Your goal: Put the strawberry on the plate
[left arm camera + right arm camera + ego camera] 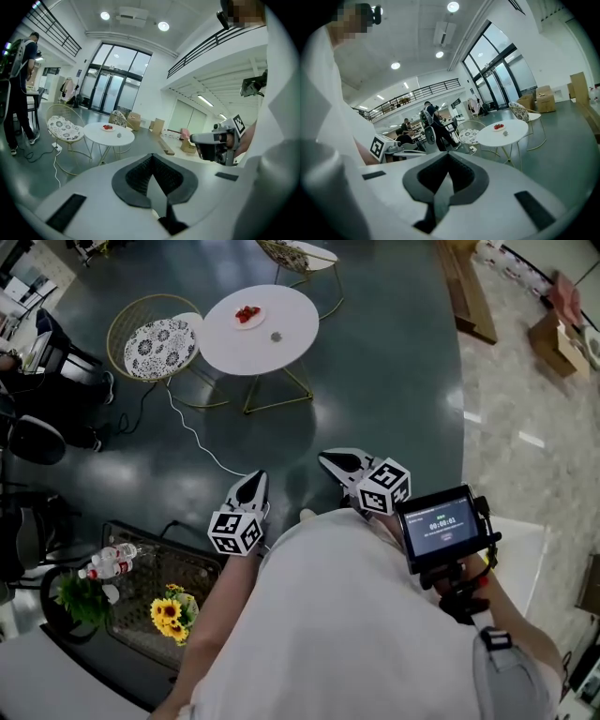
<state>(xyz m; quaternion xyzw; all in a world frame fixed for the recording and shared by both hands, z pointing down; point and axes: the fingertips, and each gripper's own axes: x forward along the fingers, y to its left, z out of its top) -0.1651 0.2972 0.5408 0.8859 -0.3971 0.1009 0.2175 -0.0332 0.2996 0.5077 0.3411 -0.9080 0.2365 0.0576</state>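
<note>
Nearest us is our own white shirt (pixel 356 615), and just ahead of it both tongs hang over the dark floor (pixel 375 381), well short of the round white bench (pixel 281 352). Our left tongs (pixel 251 482) are clenched on nothing, pads meeting. Our right tongs (pixel 336 463) are clenched and empty too.

On the bench the strawberry (pixel 247 312) shows as a red cluster lying on the small plate (pixel 257 322). A small grey thing (pixel 275 336) sits just beside that plate, too small for us to name.

Only the head view shows us sunflowers (pixel 169 613) and water bottles (pixel 112 561), well apart from the bench on our side, and a lit screen (pixel 441 526) by our right hand. Only the left gripper view shows glass doors (pixel 112 89) behind the bench. Only the right gripper view shows people (pixel 433 124) beyond the patterned chair (pixel 469 136) beside the bench.
</note>
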